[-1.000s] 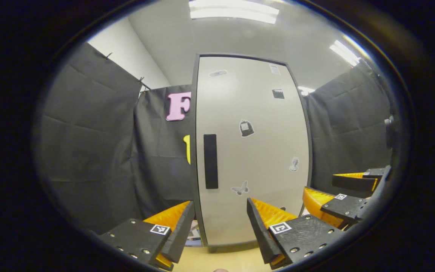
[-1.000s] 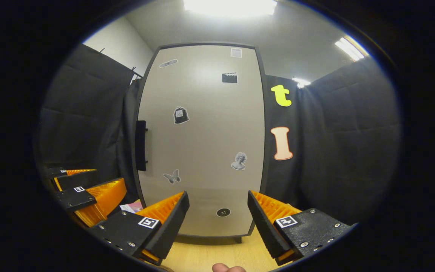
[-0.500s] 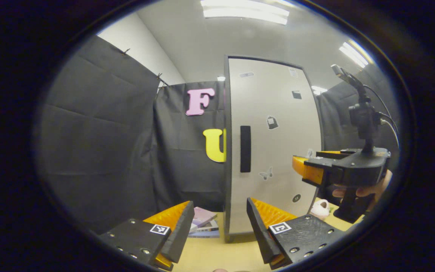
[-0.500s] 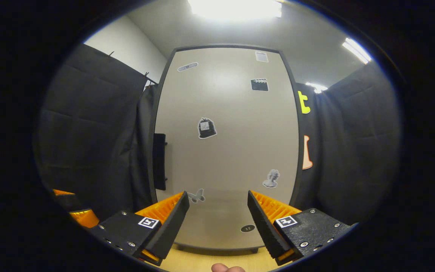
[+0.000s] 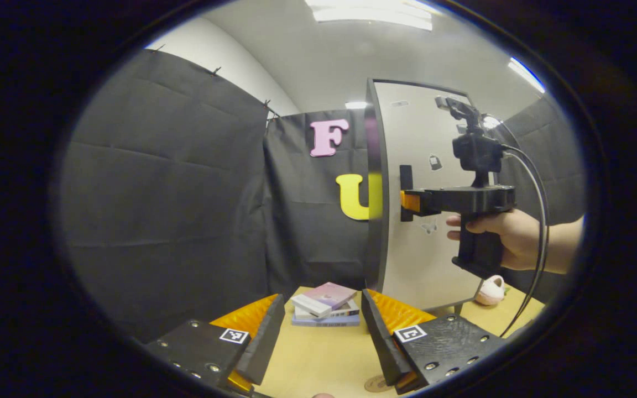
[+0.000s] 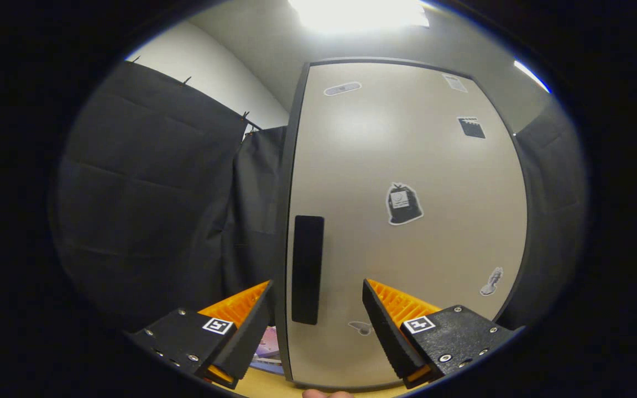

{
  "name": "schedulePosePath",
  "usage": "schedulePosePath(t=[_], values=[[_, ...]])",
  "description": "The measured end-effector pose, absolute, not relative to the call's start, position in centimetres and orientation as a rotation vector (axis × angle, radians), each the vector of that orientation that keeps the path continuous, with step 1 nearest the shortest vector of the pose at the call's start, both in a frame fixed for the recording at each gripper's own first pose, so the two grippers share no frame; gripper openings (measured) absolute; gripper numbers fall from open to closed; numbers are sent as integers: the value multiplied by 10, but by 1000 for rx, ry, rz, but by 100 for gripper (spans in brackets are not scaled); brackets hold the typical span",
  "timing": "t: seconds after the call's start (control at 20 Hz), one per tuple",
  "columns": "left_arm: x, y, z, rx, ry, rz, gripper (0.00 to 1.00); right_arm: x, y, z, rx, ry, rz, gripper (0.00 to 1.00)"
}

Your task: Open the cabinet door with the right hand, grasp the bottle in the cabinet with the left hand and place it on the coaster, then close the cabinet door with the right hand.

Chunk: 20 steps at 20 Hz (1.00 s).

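The tall pale cabinet [image 6: 407, 166] stands with its door shut, so its inside is hidden. The door's black vertical handle [image 6: 307, 269] lies just ahead of my right gripper [image 6: 316, 326], in line with the gap between its open fingers. In the left gripper view the cabinet [image 5: 434, 260] is seen nearly from its side, and a hand holds the right gripper [image 5: 407, 202] with its tips at the handle [image 5: 405, 177]. My left gripper [image 5: 321, 337] hangs open over the wooden table [image 5: 318, 359], holding nothing. A small round brown coaster [image 5: 376, 383] lies by its right finger.
A stack of books [image 5: 325, 305] lies on the table left of the cabinet. A pink plush toy [image 5: 490, 290] sits at the cabinet's right foot. Black cloth walls close in the booth on the left and behind.
My right gripper has moved left and closer along the door until the handle lines up between its fingers. My left gripper has swung left and back, bringing the books and coaster into sight.
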<state>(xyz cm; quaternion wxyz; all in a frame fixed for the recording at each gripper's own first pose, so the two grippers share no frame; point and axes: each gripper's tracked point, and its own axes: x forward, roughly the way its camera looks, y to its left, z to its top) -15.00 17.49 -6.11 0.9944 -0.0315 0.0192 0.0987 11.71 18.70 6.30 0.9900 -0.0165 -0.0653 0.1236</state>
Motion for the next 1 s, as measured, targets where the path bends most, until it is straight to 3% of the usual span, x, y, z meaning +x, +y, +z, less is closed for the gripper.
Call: schedulePosePath(t=[0.15,0.25,0.35,0.4,0.7,1.0], values=[[-150,184,-61,-78,35,214,80,137,200,53,-54,-81,227,94],[-150,186,-63,-93,31,213,80,150,200,46,-56,-40,208,77],[-147,187,-68,-99,40,206,80,154,202,46,-35,-32,239,38],[-146,187,-69,-100,41,201,80,151,201,46,-34,-35,257,33],[-135,181,-74,-115,34,158,80,145,202,45,-51,-5,322,22],[-106,166,-82,-135,28,91,80,113,199,46,-67,10,395,19]])
